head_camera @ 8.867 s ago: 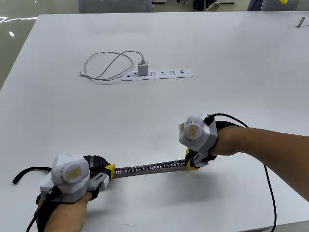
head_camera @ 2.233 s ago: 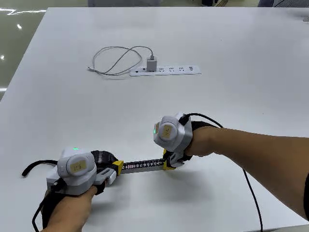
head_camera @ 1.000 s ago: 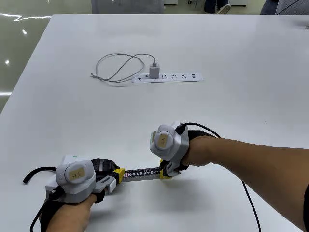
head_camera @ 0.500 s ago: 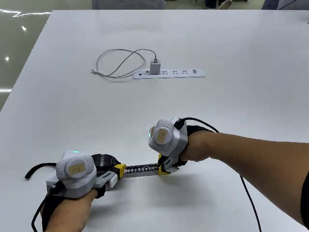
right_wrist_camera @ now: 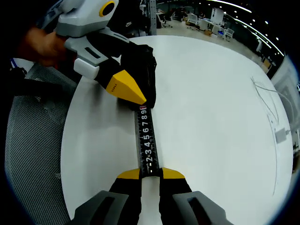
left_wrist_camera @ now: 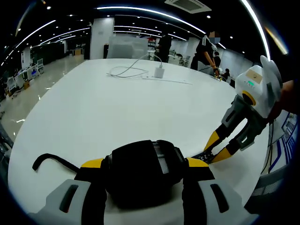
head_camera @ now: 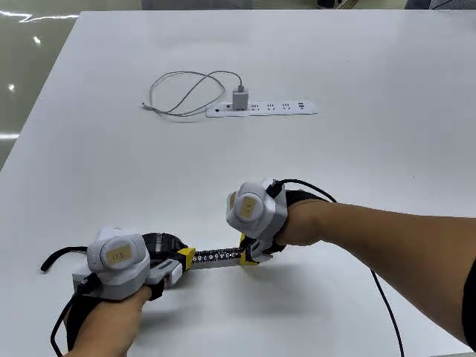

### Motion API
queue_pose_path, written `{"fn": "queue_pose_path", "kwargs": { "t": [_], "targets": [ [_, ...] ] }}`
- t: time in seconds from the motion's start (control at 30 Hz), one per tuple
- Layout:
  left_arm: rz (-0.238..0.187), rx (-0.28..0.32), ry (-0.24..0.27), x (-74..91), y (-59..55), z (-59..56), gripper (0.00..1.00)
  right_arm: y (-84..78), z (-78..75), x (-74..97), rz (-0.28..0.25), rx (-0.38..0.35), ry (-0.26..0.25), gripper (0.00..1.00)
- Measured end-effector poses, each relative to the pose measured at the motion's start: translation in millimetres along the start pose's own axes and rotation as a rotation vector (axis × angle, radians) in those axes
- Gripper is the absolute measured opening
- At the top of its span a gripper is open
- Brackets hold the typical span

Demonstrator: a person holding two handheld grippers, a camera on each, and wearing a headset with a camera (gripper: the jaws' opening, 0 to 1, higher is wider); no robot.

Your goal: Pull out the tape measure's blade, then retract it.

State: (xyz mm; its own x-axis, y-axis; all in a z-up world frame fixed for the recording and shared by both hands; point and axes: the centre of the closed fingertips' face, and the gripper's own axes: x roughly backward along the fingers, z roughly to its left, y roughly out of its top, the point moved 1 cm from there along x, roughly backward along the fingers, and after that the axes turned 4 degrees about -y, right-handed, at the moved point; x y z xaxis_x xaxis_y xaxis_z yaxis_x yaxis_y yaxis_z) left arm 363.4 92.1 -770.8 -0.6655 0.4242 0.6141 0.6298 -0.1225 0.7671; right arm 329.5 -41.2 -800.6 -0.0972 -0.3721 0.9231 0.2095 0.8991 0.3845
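A black tape measure lies on the white table near its front edge, and my left gripper is shut on its case. In the left gripper view the case sits between the yellow fingertips. A short stretch of numbered blade runs right to my right gripper, which is shut on the blade's end. The right gripper view shows the blade flat on the table, pinched at its near end by my right gripper. It leads into the case.
A white power strip with a charger and a looped white cable lies further back on the table. The tape measure's black strap trails left. A mesh chair stands beyond the table's edge.
My right gripper has moved left toward the left gripper with the blade's end, and the exposed blade has become much shorter. The left gripper has stayed on the case.
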Motion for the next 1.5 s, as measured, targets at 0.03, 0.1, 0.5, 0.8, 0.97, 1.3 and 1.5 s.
{"fn": "queue_pose_path", "kwargs": {
  "t": [0.03, 0.1, 0.5, 0.8, 0.97, 1.3, 1.5],
  "targets": [
    [0.0, 0.0, 0.0, 0.0, 0.0, 0.0, 0.62, 1.1, 0.2, -0.4, -0.006, -0.006, 0.003, 0.09],
    [0.001, 0.002, -0.001, 0.0, 0.0, 0.2, 0.62, 4.4, 2.0, -1.2, -0.024, -0.02, 0.018, 0.09],
    [0.002, 0.004, 0.0, 0.2, -0.4, 0.1, 0.62, 9.9, 3.3, -3.9, -0.032, -0.01, 0.019, 0.09],
    [0.004, 0.007, -0.002, 0.3, 0.0, -0.1, 0.62, 15.3, 3.5, -5.6, -0.042, -0.01, 0.017, 0.1],
    [0.005, 0.008, -0.002, 0.2, 0.3, -0.1, 0.62, 16.5, 4.0, -5.7, -0.052, -0.029, 0.014, 0.1],
    [0.004, 0.01, -0.005, 0.6, -0.1, -0.2, 0.62, 19.6, 4.4, -6.6, -0.055, -0.042, 0.013, 0.1],
    [0.007, 0.012, -0.002, 0.2, -0.1, -0.5, 0.62, 20.9, 4.1, -6.9, -0.073, -0.063, 0.02, 0.1]
  ]
}}
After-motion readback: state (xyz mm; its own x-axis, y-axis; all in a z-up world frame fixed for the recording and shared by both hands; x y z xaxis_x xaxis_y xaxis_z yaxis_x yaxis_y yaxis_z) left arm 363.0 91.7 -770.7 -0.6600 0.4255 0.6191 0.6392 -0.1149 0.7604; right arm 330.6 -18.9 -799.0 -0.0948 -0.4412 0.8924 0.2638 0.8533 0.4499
